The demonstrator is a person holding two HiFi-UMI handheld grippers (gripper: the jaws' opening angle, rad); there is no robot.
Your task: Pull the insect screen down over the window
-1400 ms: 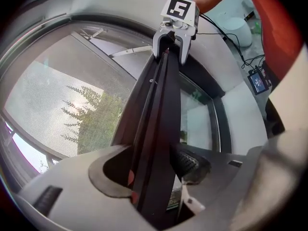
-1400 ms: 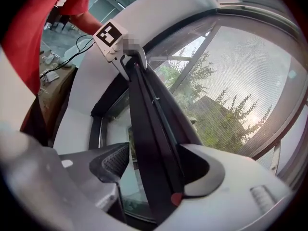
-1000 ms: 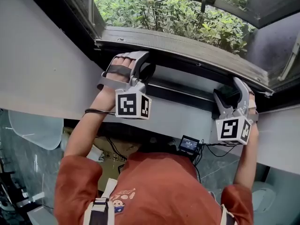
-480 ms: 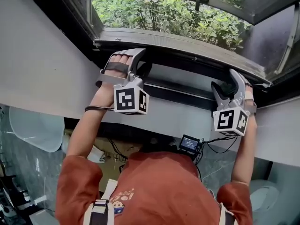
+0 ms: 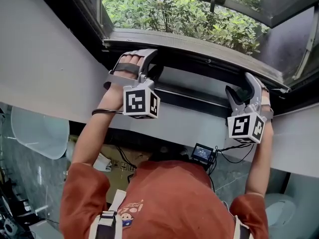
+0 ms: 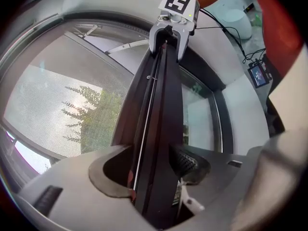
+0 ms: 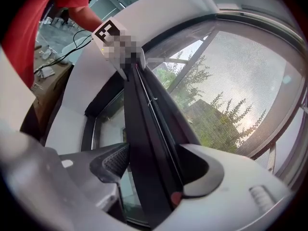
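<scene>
- Left claw (image 5: 153,69) is clamped on the insect screen's dark pull bar (image 5: 197,97) near its left end. In the left gripper view the bar (image 6: 159,105) runs straight through the claw (image 6: 151,170), with both fingers pressed on its sides.
- Right claw (image 5: 241,91) is clamped on the same bar near its right end. In the right gripper view the bar (image 7: 149,124) fills the gap of the claw (image 7: 154,170).
- The bar spans between the two claws, low across the window opening.
- The screen mesh (image 6: 57,109) (image 7: 240,95) stretches away from the bar, with trees seen through it.
- Green bushes (image 5: 189,14) are outside, beyond the frame.
- The person's red sleeves (image 5: 84,188) are below, arms reaching up to both claws.
</scene>
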